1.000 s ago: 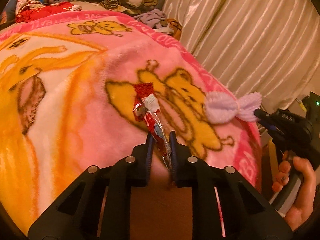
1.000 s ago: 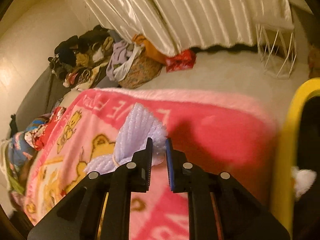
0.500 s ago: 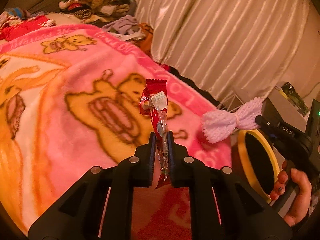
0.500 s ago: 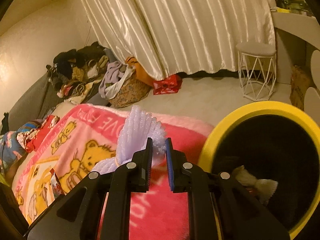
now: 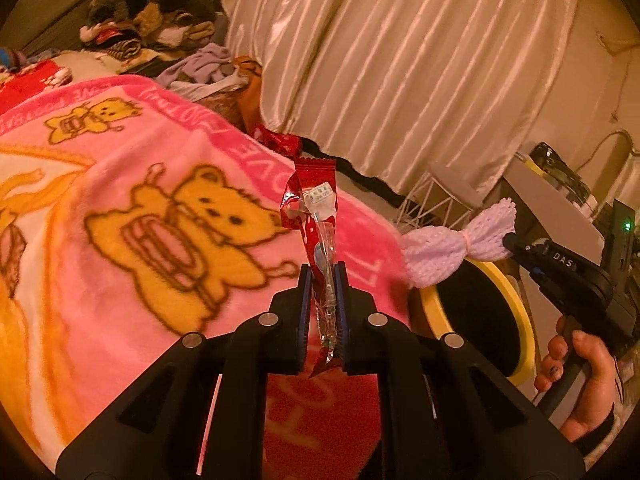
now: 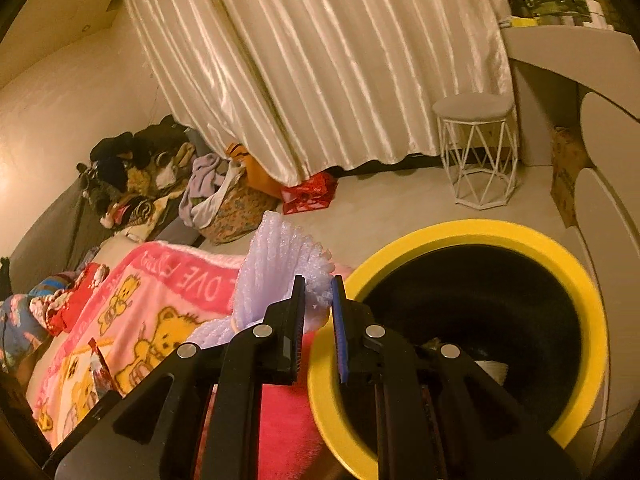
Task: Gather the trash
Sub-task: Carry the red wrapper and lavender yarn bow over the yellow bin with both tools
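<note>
A: What does the left-hand camera show?

B: The left tongs (image 5: 323, 276) are pressed together on a red snack wrapper (image 5: 316, 216), which stands upright above the fingertips over a pink bear-print blanket (image 5: 132, 216) on the bed. To the right, the right tongs (image 5: 510, 242) pinch one end of a lilac foam net (image 5: 460, 246) tied in the middle like a bow. A hand (image 5: 576, 384) grips that tool's handle.

A: And the bin?

B: A yellow-rimmed bin (image 5: 520, 320) with a dark inside sits just past the bed's edge, below the foam net.

A: How does this differ from a second ago?

B: A second ago the wrapper lay low against the blanket and the bin was out of this view. Now the wrapper is lifted clear, and more of the cream curtain (image 5: 420, 60) and a white wire stool (image 5: 436, 196) show.

A: What about the right-hand camera?

B: The right tongs (image 6: 318, 284) hold the lilac foam net (image 6: 280, 264) just left of the yellow-rimmed bin (image 6: 460, 232). A second ago only a strip of the rim showed at the right edge; now the whole opening fills the lower right, with some pale scraps inside. The grip on each piece looks unchanged. The wrapper (image 6: 100, 372) shows small at the lower left, above the blanket (image 6: 168, 312).
</note>
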Demonstrator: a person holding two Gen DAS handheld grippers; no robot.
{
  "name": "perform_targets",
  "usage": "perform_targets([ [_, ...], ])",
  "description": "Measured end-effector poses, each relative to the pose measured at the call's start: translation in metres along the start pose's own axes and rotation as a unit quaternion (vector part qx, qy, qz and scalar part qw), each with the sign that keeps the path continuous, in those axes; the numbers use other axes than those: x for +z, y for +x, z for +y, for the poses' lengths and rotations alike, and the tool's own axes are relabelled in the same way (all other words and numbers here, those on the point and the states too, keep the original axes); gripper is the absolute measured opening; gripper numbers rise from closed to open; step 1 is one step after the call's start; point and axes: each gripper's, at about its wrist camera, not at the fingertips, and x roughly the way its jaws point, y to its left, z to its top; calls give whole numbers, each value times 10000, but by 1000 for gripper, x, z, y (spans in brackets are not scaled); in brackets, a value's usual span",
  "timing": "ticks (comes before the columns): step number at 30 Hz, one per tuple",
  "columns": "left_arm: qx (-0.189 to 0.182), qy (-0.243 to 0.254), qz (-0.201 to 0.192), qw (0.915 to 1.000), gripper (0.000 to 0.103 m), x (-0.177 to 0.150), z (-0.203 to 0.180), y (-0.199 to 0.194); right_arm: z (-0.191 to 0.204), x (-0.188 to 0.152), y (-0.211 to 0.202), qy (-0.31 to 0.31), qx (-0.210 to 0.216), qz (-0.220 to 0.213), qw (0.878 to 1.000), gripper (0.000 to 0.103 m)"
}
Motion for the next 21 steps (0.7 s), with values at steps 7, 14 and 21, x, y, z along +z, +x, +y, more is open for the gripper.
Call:
perform_targets([
  [7,-186,249,19,9995,7,-2,-22,0,-19,4,-13,49,-197,-131,9997,13],
  [14,-305,444,44,9985,7,-4,-40,1,-36,5,-23,134,-373,-209,9990,13],
  [21,-385,600,61,9974,7,-8,-54,2,-52,3,-33,107,-678,-323,9971,13],
])
